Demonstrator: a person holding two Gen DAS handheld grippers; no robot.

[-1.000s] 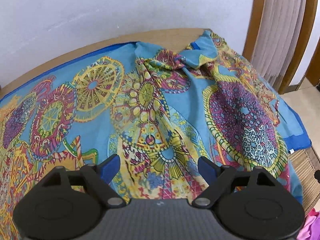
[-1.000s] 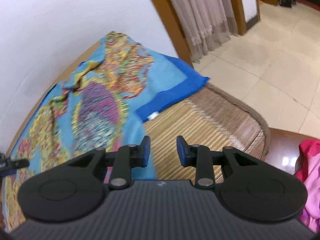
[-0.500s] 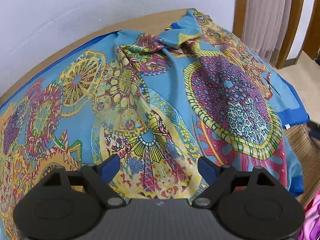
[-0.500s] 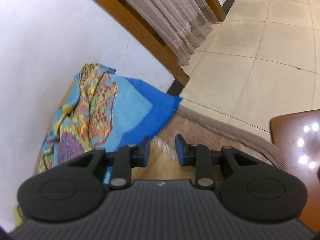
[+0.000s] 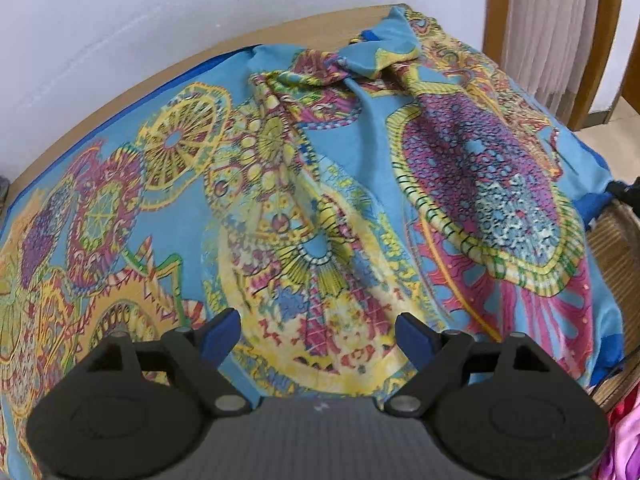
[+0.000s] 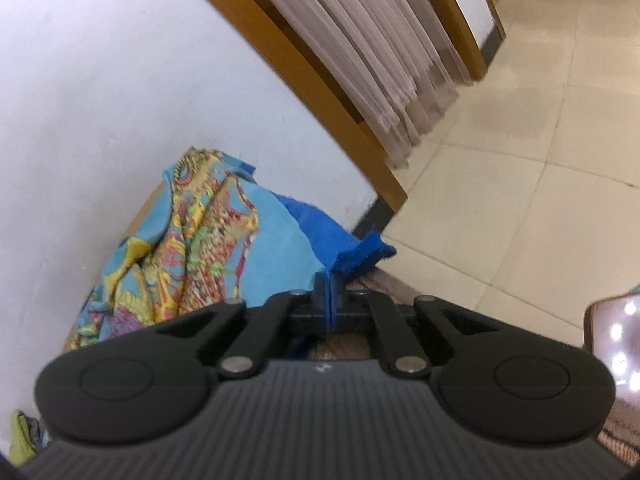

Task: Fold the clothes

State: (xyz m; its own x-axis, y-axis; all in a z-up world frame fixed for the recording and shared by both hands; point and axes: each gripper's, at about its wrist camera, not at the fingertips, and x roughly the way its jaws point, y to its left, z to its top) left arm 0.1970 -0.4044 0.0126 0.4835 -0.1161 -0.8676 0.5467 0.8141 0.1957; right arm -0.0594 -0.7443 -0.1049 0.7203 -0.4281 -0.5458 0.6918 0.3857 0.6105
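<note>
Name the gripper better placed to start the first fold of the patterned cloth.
Right. The right gripper is shut on the cloth's blue corner; the left gripper hovers open above its middle, holding nothing.

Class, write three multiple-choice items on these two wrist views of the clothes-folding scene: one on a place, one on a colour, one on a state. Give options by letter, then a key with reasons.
1. Where does the patterned cloth lie?
A. On the tiled floor
B. Spread over a surface beside the white wall
C. Hung on the curtain

2. What colour is the cloth's plain border?
A. Deep blue
B. Red
C. White

3. How does the right tool stand?
A. Wide open above the cloth
B. Out of view
C. Shut on the cloth's blue corner

Key: 1 B, it is spread along the wall; 2 A, the edge strip is deep blue; 3 C, its jaws have just closed, pinching blue fabric, while the left tool is open.
</note>
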